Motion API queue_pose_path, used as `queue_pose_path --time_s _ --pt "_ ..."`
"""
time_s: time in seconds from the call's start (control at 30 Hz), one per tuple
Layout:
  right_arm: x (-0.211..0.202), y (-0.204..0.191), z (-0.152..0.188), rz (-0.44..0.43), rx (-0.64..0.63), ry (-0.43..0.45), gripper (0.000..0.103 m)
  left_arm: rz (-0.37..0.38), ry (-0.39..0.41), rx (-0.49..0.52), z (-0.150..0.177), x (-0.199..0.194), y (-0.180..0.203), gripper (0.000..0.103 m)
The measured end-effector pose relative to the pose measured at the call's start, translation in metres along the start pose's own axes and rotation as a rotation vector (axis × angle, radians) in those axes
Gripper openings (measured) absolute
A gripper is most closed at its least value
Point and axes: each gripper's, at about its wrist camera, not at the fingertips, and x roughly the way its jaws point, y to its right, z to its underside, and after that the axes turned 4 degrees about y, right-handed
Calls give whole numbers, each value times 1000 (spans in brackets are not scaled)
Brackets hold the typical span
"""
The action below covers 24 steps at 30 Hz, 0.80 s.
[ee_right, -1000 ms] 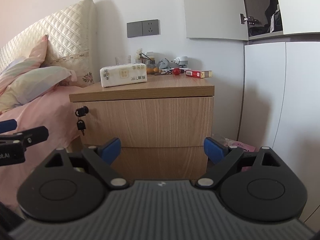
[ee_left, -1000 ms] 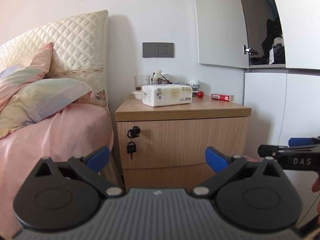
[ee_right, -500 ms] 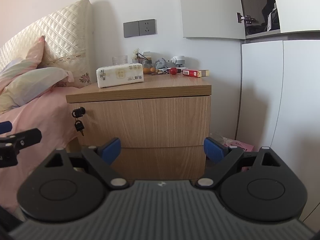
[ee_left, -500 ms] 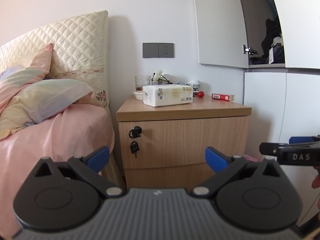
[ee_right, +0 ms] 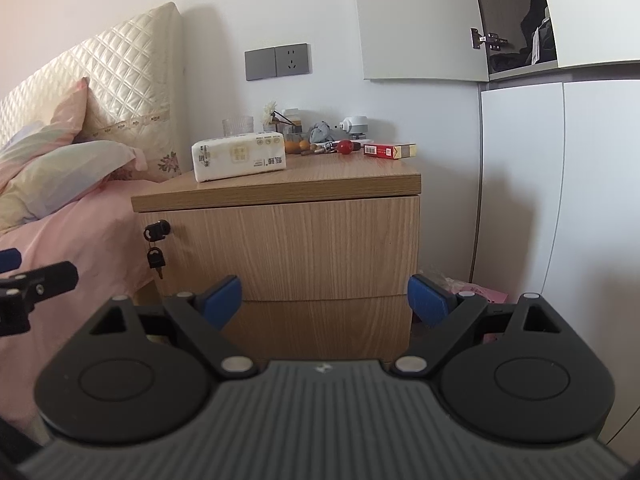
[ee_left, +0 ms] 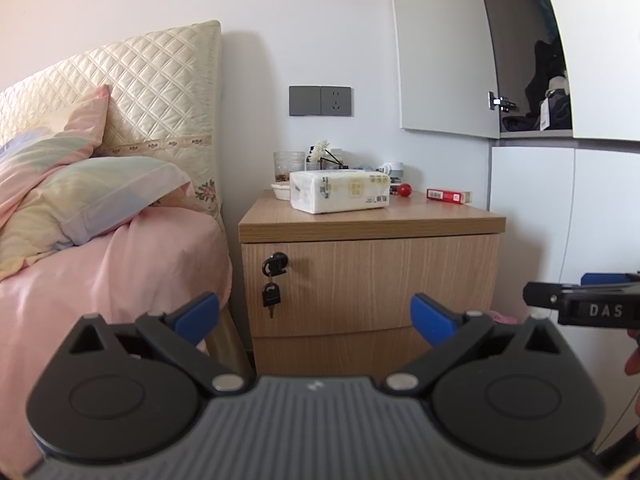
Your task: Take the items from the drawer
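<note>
A wooden nightstand point(ee_left: 372, 280) point(ee_right: 280, 248) stands between the bed and a white wardrobe, with both of its drawers closed. The top drawer point(ee_left: 372, 284) point(ee_right: 288, 252) has a lock with black keys point(ee_left: 273, 280) point(ee_right: 156, 246) hanging at its left. The lower drawer point(ee_left: 336, 348) point(ee_right: 320, 320) shows just above my fingers. My left gripper point(ee_left: 314, 316) is open and empty, some way in front of the drawers. My right gripper point(ee_right: 324, 294) is open and empty too, level with the seam between the drawers. Each gripper shows at the edge of the other's view.
On the nightstand top lie a tissue pack point(ee_left: 340, 196) point(ee_right: 239, 156), a red box point(ee_left: 448, 195) point(ee_right: 390, 150), a red ball point(ee_left: 405, 189), a glass and small clutter. A pink bed point(ee_left: 100, 272) with pillows is at the left. White wardrobe doors point(ee_right: 560, 200) stand at the right, pink items point(ee_right: 484, 294) on the floor beside them.
Both grippers have drifted a little toward the nightstand, the right one shifting rightward so the nightstand slides left in its view. Their fingers stay open.
</note>
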Motion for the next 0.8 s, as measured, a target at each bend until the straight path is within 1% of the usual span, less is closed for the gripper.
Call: queue_pose_path --time_s 0.13,0.2,0.63,0.8 --pt "-2 0 0 -17 -2 -1 92 2 1 2 1 -3 1 103" --pt "-3 -1 0 -21 -4 2 92 -2 -3 -1 -1 2 2 103" --pt "2 1 -3 -11 -5 -18 92 3 -1 1 -1 -1 6 103" --pt "0 2 -3 -2 -5 -8 92 2 2 -5 -2 0 5 103"
